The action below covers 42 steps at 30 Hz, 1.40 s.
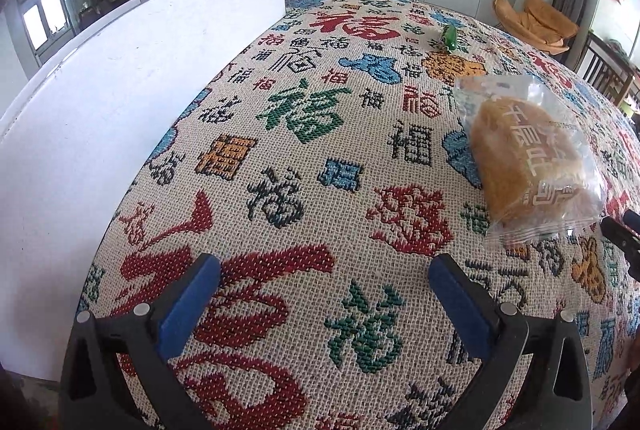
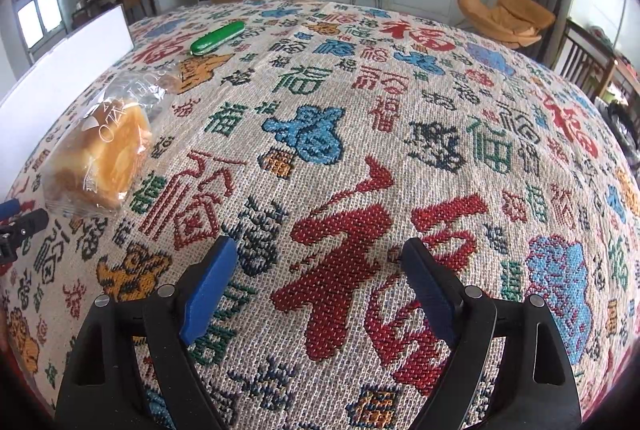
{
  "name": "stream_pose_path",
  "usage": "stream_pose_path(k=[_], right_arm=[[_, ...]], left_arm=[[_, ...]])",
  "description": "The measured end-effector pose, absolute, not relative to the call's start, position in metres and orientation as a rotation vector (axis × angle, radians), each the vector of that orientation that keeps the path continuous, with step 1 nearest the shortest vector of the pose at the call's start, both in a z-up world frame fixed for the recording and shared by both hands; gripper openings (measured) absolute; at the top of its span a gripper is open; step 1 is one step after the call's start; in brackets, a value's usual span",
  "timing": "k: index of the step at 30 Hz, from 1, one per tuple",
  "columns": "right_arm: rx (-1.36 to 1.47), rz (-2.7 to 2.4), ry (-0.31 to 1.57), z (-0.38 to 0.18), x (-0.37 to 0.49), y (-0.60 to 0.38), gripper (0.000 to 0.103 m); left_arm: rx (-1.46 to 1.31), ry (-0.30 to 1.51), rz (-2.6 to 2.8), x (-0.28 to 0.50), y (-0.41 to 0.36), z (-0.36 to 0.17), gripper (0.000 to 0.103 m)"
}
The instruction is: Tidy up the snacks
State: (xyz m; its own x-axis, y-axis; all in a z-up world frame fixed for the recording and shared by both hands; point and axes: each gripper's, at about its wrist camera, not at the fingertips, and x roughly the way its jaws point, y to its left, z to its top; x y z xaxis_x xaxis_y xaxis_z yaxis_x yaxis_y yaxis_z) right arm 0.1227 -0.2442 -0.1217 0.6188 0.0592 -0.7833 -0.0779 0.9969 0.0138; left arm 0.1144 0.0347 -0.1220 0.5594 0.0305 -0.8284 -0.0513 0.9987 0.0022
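A bread bun in a clear plastic wrapper (image 1: pixel 528 157) lies on the patterned cloth, to the right of my left gripper (image 1: pixel 324 270). In the right wrist view the same wrapped bun (image 2: pixel 100 153) lies at the far left. A small green snack packet (image 1: pixel 449 37) lies farther back; the right wrist view shows this green packet (image 2: pixel 218 37) behind the bun. My left gripper stands open over bare cloth. My right gripper (image 2: pixel 320 254) is open too, with nothing between its blue pads. Each gripper's tip shows at the edge of the other's view.
A white box (image 1: pixel 120 101) with a tall flat wall stands along the left side of the cloth-covered table (image 2: pixel 360 133); its wall (image 2: pixel 60 77) also shows at the left of the right wrist view. Beyond the table are a TV cabinet and an orange chair.
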Motion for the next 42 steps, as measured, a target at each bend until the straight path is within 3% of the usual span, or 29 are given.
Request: stream_pose_path(k=[20, 26, 35, 42], right_arm=[[-0.022, 0.079, 0.900, -0.122, 0.123, -0.244, 0.087], [-0.022, 0.079, 0.899, -0.122, 0.123, -0.244, 0.087], [-0.022, 0.080, 0.899, -0.122, 0.123, -0.244, 0.087], [-0.021, 0.081, 0.899, -0.121, 0.123, -0.244, 0.087]], left_arm=[[-0.057, 0.979, 0.019, 0.114, 0.037, -0.118, 0.103], [-0.157, 0.826, -0.280, 0.093, 0.013, -0.075, 0.103], [-0.157, 1.062, -0.248, 0.176, -0.066, -0.105, 0.103], [0.066, 1.045, -0.142, 0.196, -0.097, -0.119, 0.102]])
